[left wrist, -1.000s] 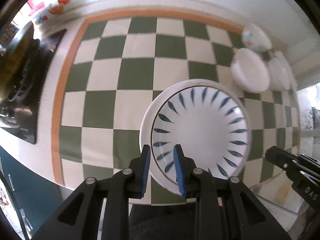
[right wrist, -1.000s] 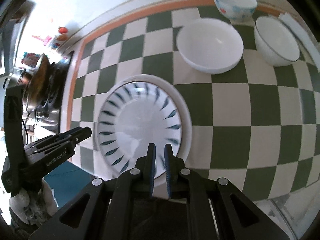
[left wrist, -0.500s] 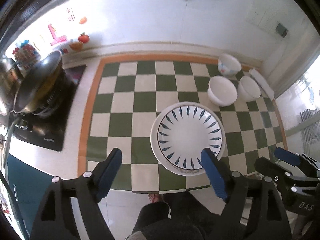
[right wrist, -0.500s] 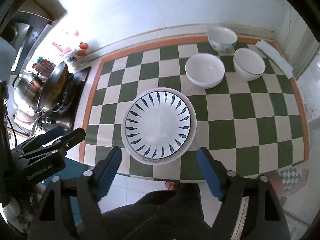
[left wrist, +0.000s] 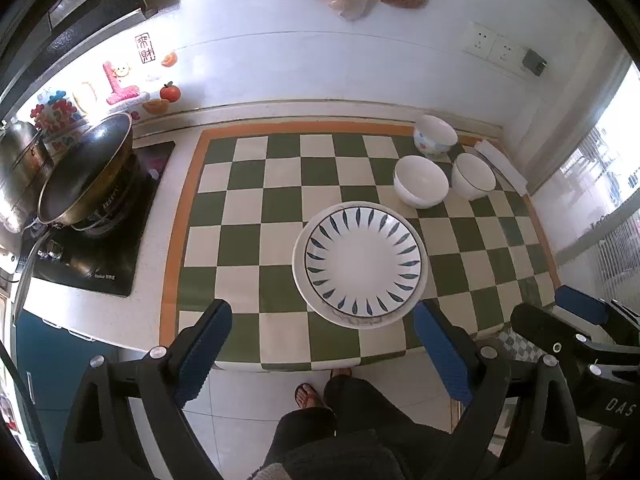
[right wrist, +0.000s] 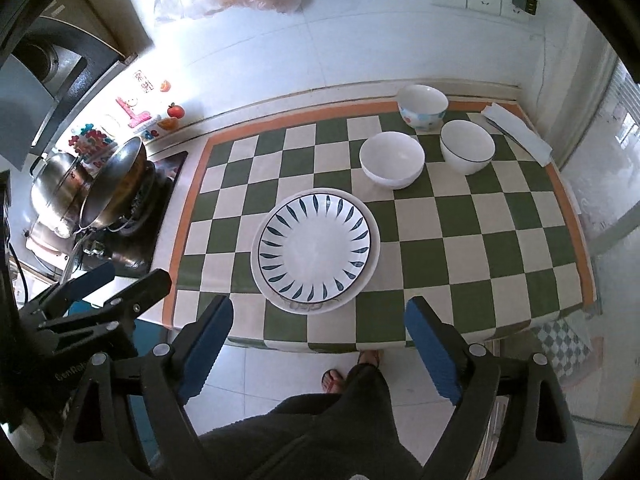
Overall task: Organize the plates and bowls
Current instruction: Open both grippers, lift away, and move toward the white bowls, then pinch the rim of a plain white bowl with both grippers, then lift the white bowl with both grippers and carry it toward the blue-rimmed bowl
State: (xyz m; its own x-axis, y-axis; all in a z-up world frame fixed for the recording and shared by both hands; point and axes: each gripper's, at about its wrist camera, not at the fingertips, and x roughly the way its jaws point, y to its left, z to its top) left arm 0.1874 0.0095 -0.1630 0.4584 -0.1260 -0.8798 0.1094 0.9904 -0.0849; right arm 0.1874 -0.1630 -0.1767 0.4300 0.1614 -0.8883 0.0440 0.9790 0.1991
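Observation:
A white plate with blue leaf marks [left wrist: 362, 262] [right wrist: 318, 246] lies on a larger white plate [left wrist: 298, 268] [right wrist: 308, 306] near the front of the checkered table [left wrist: 248, 236]. Three bowls stand at the back right: a plain white bowl [left wrist: 420, 180] [right wrist: 392, 158], a dark-rimmed bowl [left wrist: 474, 176] [right wrist: 467, 146] and a patterned bowl [left wrist: 435, 136] [right wrist: 423, 106]. My left gripper [left wrist: 322, 348] and right gripper [right wrist: 320, 344] hover high in front of the table edge. Their jaws are opening wide, with nothing between them.
A wok [left wrist: 86, 172] and a steel pot [right wrist: 56, 192] sit on the black cooktop at the left. A white folded item [right wrist: 516, 134] lies at the table's far right corner. A person's legs and sandalled foot [left wrist: 308, 396] are below the table's front edge.
Both grippers let go of the patterned plate's near rim, opened wide, and rose back away from the table. The plate stays on the larger plate.

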